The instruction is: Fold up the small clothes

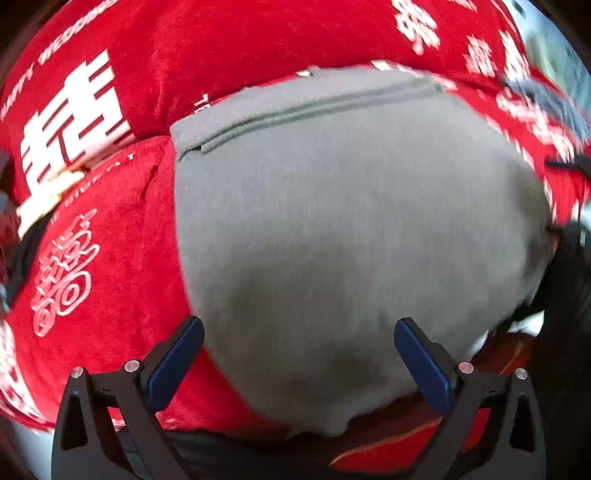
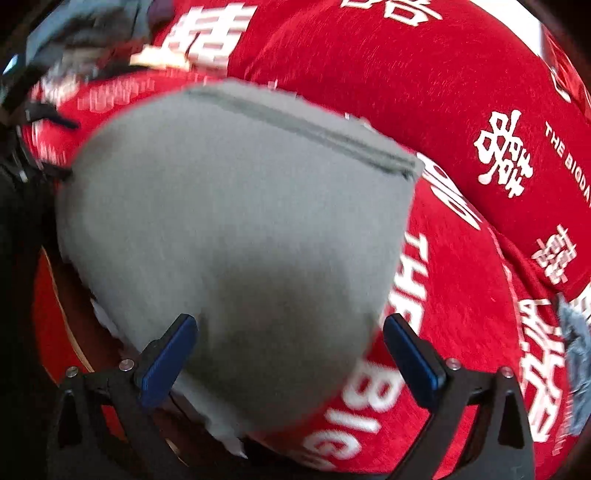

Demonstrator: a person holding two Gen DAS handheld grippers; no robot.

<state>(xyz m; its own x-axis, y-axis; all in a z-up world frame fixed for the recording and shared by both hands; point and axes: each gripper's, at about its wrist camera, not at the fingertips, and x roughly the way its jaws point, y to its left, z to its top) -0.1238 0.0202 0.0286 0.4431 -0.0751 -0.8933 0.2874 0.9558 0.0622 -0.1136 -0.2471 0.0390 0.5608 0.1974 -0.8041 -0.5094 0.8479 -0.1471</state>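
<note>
A grey folded garment (image 1: 332, 221) lies on a red cloth with white characters (image 1: 110, 206); a stitched hem runs along its far edge. My left gripper (image 1: 299, 350) is open, its blue pads close over the garment's near edge and empty. In the right wrist view the same grey garment (image 2: 236, 229) fills the middle. My right gripper (image 2: 290, 349) is open, its pads low over the garment's near right part, holding nothing. Both views are motion blurred.
The red cloth (image 2: 461, 110) covers the surface all around. Darker bluish-grey clothes lie at the far right in the left wrist view (image 1: 543, 92) and the far left in the right wrist view (image 2: 74, 22). A reddish-brown edge (image 2: 62, 314) shows below the garment.
</note>
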